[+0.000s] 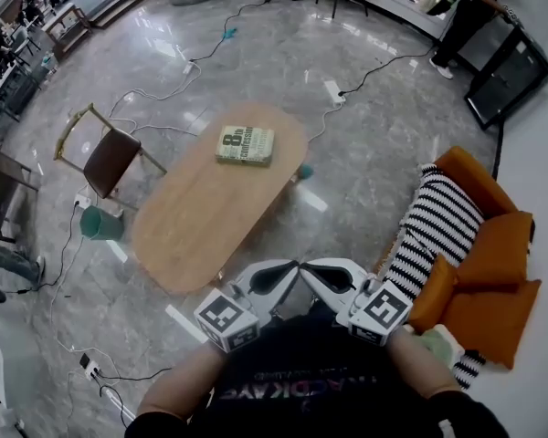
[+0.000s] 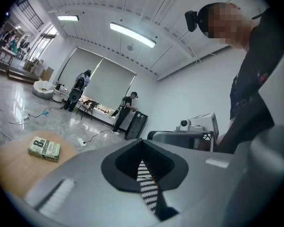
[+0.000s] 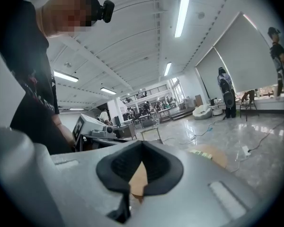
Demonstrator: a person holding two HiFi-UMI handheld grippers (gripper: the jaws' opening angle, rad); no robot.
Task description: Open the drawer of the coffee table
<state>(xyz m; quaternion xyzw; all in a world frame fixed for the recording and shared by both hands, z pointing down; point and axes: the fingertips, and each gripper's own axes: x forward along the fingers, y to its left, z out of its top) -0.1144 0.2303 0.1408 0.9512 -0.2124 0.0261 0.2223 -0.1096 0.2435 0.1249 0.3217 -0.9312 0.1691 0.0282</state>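
Parked at lower centre, close to the body, seemingly before any reach: left gripper (image 1: 286, 274) and right gripper (image 1: 315, 274), both closed on nothing. Just above, mid-frame: coffee-table worktop (image 1: 201, 217) carrying a book (image 1: 245, 144); no drawer visible from above.

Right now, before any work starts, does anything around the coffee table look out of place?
Nothing spilled or damaged. The book lies flat on the coffee table. Only loose cables and a power strip clutter the floor round it. The left tool and right tool are shut, short of the table.
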